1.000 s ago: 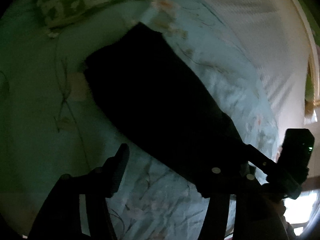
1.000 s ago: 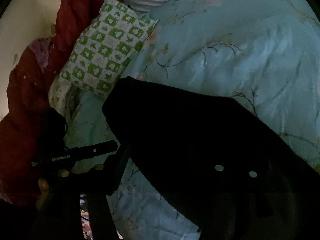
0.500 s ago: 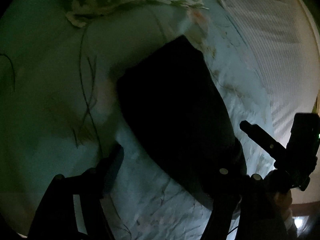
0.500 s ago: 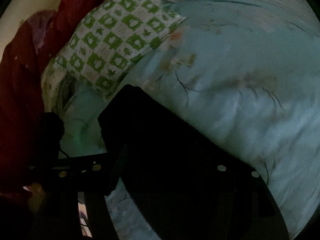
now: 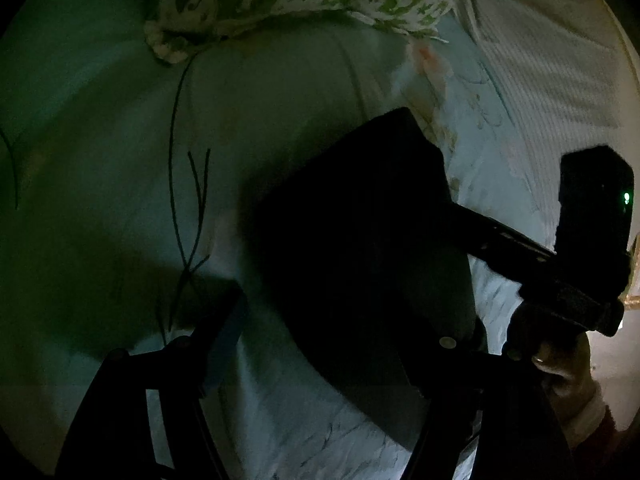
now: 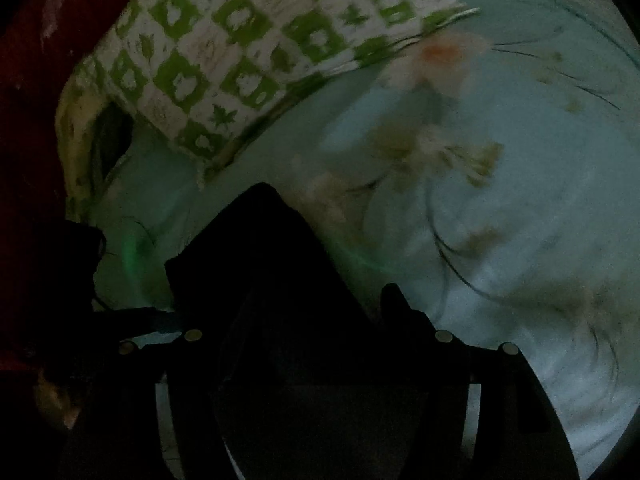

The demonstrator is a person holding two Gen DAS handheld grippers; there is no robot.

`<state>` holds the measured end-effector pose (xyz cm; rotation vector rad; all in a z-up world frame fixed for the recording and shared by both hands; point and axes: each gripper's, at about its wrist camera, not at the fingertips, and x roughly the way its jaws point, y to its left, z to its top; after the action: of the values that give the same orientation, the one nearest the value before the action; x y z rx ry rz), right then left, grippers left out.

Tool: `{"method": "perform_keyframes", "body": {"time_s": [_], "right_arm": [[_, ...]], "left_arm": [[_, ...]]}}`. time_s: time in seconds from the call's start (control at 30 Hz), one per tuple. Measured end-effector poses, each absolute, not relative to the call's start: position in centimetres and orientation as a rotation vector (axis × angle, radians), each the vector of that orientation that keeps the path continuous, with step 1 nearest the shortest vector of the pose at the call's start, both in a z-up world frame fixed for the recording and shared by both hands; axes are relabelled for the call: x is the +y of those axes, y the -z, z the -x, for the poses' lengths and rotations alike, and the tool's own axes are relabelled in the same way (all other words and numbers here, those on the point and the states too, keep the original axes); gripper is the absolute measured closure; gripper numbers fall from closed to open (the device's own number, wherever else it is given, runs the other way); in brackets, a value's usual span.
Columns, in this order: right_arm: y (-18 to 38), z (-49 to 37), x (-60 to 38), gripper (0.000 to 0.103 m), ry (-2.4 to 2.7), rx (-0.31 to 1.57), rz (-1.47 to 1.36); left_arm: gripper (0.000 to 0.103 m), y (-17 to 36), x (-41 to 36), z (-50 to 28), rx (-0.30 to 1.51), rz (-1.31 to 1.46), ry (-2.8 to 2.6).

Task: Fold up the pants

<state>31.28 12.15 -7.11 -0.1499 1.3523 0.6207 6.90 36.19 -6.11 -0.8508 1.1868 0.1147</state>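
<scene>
The black pants [image 5: 360, 248] lie as a folded dark slab on the light blue floral bedspread [image 5: 100, 200]. My left gripper [image 5: 332, 328] is open; its left finger [image 5: 224, 320] stands on the bedspread, and its right finger is lost in the dark cloth. In the right wrist view the pants [image 6: 264, 280] fill the space between my right gripper's [image 6: 288, 304] spread fingers, and its right fingertip [image 6: 394, 300] shows beside the cloth. The right gripper's body also shows in the left wrist view [image 5: 592, 240], at the pants' right edge.
A green-and-white checked pillow [image 6: 240, 52] lies at the head of the bed, just beyond the pants. A red blanket [image 6: 28, 120] is piled at the left. A white striped sheet [image 5: 540, 60] borders the bedspread on the right.
Both grippers have moved toward the pillow. The pants look shorter and more compact than a second ago, with their far edge closer to the pillow.
</scene>
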Motion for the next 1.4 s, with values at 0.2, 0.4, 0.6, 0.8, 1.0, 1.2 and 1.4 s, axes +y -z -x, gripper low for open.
{"method": "perform_keyframes", "body": {"time_s": [0.2,0.4,0.6,0.8,1.0,1.2,1.4], "right_arm": [[8.2,-32.1,13.9,0.058,-0.668,1.374,0.212],[7.0,-30.7,13.6,0.076,-0.688,1.322,0.224],[4.5,-29.7,12.0,0.078,-0.708,1.260,0.129],[0.7,-27.8,9.5,0.078,-0.737,1.188,0.050],[-2.8,-25.1,5.5,0.078,-0.743,1.110,-0.036],[-4.9,-21.9,2.0,0.079,-0.713,1.045,-0.102],[-6.3,-18.2,-2.5,0.080,-0.658,0.991,-0.162]], "left_arm": [[0.075,6.0,35.2,-7.7,1.160,0.803,-0.145],[0.085,5.3,35.6,-7.6,1.149,0.792,-0.113],[0.086,2.3,34.2,-7.4,1.105,0.708,-0.085],[0.086,-1.4,31.9,-6.5,1.052,0.636,-0.033],[0.086,-4.5,28.9,-6.5,1.014,0.593,0.039],[0.086,-6.7,23.5,-6.7,0.993,0.526,0.134],[0.086,-8.1,18.3,-5.4,0.990,0.435,0.221]]}}
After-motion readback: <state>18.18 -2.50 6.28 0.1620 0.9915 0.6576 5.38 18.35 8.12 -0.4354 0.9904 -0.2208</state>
